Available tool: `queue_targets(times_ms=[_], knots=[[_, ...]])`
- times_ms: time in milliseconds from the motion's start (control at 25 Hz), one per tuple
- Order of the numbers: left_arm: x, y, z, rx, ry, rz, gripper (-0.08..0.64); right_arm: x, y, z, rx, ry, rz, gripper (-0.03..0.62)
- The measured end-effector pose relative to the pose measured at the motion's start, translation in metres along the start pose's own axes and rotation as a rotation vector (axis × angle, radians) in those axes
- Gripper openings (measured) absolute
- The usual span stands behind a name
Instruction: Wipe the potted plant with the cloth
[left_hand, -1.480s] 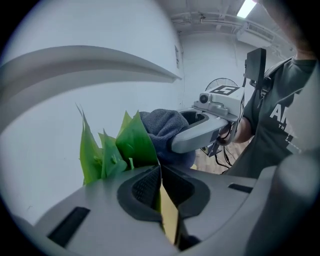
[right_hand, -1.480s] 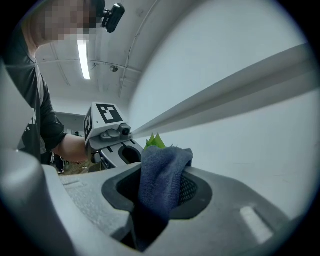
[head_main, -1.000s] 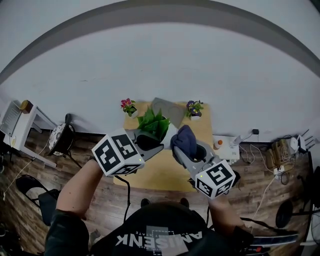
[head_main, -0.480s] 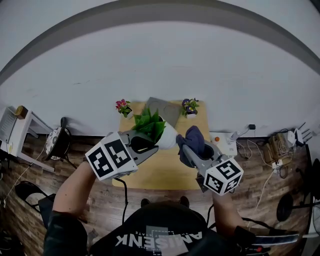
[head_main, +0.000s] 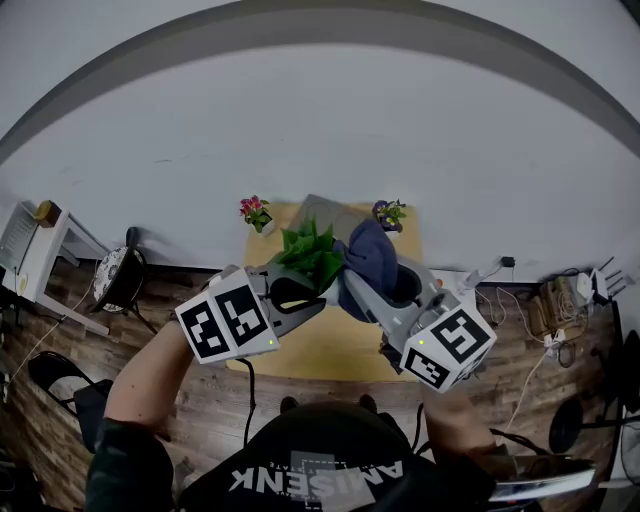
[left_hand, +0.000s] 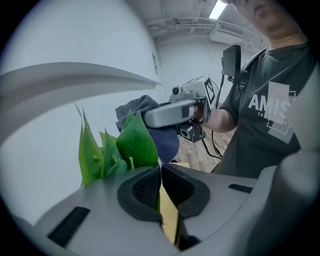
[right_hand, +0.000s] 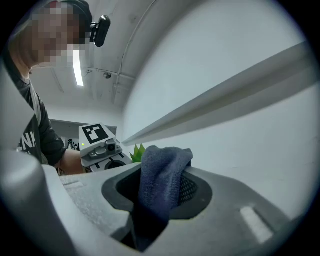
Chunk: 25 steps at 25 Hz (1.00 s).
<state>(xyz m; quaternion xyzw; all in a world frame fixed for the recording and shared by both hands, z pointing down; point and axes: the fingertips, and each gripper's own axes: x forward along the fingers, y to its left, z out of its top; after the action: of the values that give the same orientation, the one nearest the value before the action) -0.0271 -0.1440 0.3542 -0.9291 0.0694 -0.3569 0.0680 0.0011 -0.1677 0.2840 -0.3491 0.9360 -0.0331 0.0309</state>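
Head view: both forearms reach forward above the table (head_main: 335, 350), left gripper (head_main: 318, 299) and right gripper (head_main: 356, 282) meeting at the potted plant (head_main: 312, 255); left gripper view: jaws pressed together, seemingly on a leaf (left_hand: 137, 142); right gripper view: jaws pinch the blue cloth (right_hand: 160, 182).

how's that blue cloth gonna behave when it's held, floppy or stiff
Probably floppy: the cloth bunches and folds over where the right gripper pinches it. Likely light for its size, since that one pinch carries the whole wad clear of the table. Its knitted surface looks grippy, so slipping out seems unlikely.
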Motion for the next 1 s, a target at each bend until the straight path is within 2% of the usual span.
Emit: queue_targets(times_ms=[160, 480, 840, 1000], knots=[[-0.005, -0.002, 0.002, 0.002, -0.03, 0.005, 0.008, 0.002, 0.0, -0.014, 0.019, 0.019, -0.002, 0.126], [-0.008, -0.005, 0.001, 0.022, -0.042, 0.004, 0.009, -0.011, -0.02, -0.049, 0.099, 0.072, -0.067, 0.126], [-0.004, -0.014, 0.005, 0.072, -0.071, 0.009, 0.009, -0.039, -0.038, -0.094, 0.203, 0.125, -0.155, 0.126], [-0.003, -0.02, 0.006, 0.119, -0.057, 0.019, 0.008, -0.052, -0.044, -0.102, 0.21, 0.142, -0.172, 0.127]])
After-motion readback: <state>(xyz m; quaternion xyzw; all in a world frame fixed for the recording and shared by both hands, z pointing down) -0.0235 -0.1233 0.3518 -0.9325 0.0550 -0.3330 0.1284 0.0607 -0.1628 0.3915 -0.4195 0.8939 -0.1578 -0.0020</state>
